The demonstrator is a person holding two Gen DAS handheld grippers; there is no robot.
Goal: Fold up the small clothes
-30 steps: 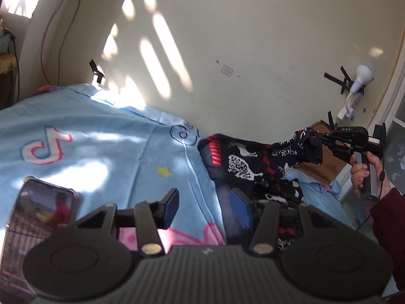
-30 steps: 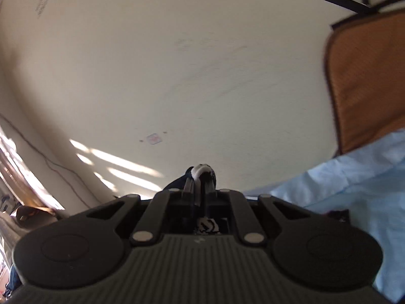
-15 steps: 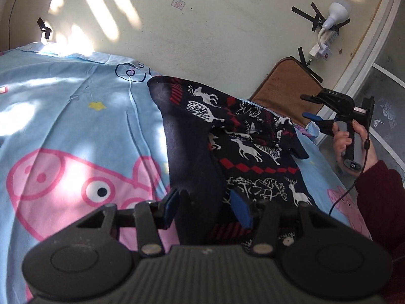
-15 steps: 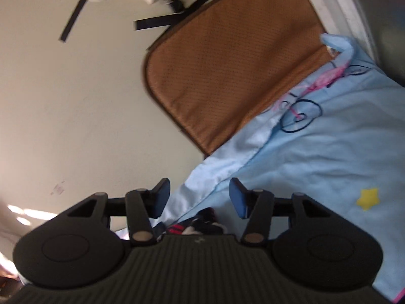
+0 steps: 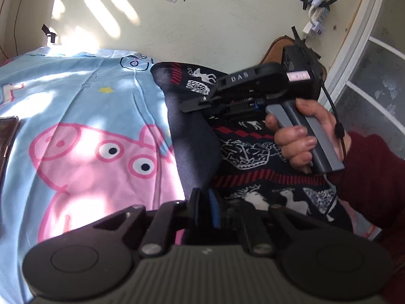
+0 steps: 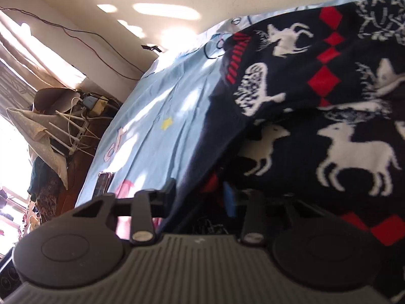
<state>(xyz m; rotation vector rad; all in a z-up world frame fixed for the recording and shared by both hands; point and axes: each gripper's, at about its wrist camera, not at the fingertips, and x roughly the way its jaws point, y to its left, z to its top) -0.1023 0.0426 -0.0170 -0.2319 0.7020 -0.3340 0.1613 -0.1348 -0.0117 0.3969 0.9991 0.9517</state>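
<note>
Swung down over the bed, the right hand-held gripper [image 5: 192, 105] was closing around the dark navy reindeer-patterned knit garment [image 5: 253, 149] on the blue cartoon sheet [image 5: 83, 106]; the left hand-held gripper [image 5: 203, 209] had clamped its near hem, readying another fold.

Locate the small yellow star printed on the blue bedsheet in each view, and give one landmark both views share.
Left wrist view: yellow star lies upper left of centre on the blue bedsheet, left of the dark reindeer-patterned garment.
Right wrist view: the star sits left of centre, again left of the garment.
Shared landmark: the garment's red-striped cuff, toward the wall.
</note>
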